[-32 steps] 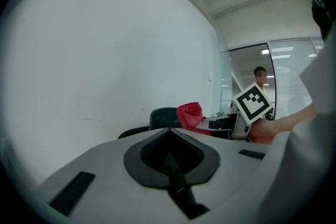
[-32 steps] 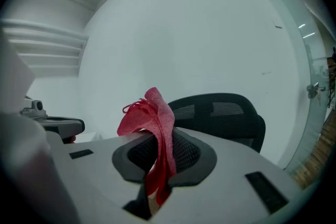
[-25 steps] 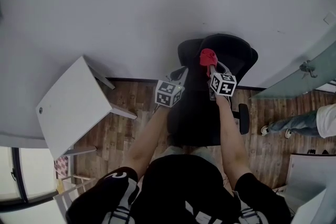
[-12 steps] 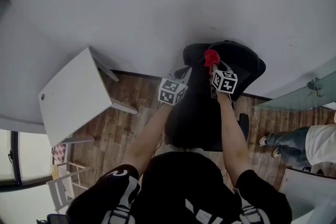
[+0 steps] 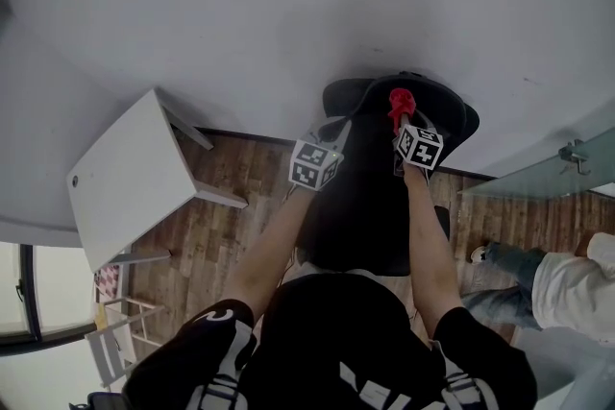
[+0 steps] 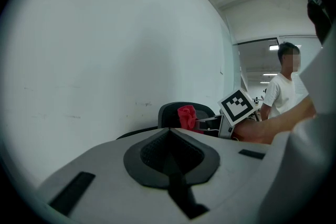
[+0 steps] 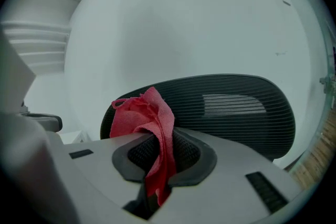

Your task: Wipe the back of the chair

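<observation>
Chair back: a black, ribbed mesh shell [image 7: 226, 107] is seen directly ahead of the person, close to the white wall [image 5: 288, 14]; in the head view its top edge [image 5: 437, 103] lies just beyond both grippers.
Cloth: a red cloth [image 7: 149, 118] is held up in front of the chair back, near its upper edge; whether fabric and mesh are touching cannot be told.
Handling of the cloth: it is judged to be light, soft and limp, so it is expected to fold and drag rather than push. It is best taken by its bunched middle, as it is here, so that a tuft is left standing ahead of the jaws to do the wiping.
Handling of the chair: the mesh is judged to give a little under pressure, and a chair of this kind may turn when pushed; the top rim is the likely place for it to be steadied.
Right gripper: the jaws of the right gripper [image 7: 163, 157] are clamped on the cloth, a tail of which is left hanging down between them.
Left gripper: the jaws of the left gripper [image 6: 170, 152] are pressed together with nothing between them; it is held near the chair's left edge.
Surroundings: a white worktop [image 5: 125, 178] is seen well apart to the left on the wooden floor [image 5: 240, 235]; a bystander [image 5: 567, 278] is seen at the right.
</observation>
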Motion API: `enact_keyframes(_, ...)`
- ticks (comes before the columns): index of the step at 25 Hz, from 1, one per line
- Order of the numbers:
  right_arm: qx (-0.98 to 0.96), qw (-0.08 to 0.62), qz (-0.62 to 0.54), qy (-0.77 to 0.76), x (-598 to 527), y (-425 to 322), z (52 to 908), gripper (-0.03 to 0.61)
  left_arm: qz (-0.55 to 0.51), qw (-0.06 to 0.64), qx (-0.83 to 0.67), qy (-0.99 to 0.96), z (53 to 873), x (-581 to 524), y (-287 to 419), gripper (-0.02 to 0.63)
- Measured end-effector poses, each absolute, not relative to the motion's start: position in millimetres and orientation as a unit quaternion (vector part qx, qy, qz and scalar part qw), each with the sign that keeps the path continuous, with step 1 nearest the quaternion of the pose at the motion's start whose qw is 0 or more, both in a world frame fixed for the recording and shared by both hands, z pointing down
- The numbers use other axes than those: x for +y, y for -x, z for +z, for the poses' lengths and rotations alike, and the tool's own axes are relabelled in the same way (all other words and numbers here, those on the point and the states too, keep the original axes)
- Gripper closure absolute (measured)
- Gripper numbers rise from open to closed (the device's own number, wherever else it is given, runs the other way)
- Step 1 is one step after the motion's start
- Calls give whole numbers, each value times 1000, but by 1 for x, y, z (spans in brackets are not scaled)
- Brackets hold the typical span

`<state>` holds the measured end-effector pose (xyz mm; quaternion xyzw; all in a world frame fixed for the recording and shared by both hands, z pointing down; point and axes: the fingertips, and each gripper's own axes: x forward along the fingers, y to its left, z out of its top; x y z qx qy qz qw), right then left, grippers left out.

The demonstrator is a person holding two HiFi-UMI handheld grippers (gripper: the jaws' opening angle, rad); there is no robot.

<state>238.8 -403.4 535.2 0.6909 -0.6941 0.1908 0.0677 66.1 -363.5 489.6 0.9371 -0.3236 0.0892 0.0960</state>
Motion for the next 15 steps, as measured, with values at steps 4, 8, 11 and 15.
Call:
enact_keyframes(4, -675, 71, 188, -710, -397, -270, 536, 508, 91, 98, -318, -939, 494, -365, -75, 589)
enact_keyframes(8, -645, 70, 184, -738, -383, -308, 534, 508, 93, 96, -311, -941, 494, -364, -84, 589)
enact_keyframes(11, -623, 68, 180, -758, -372, -331, 533, 506, 94, 98, -307, -942, 497, -365, -88, 588)
enact_keyframes(15, -597, 68, 171, -781, -354, -355, 532, 506, 97, 96, -301, -944, 499, -362, -92, 589)
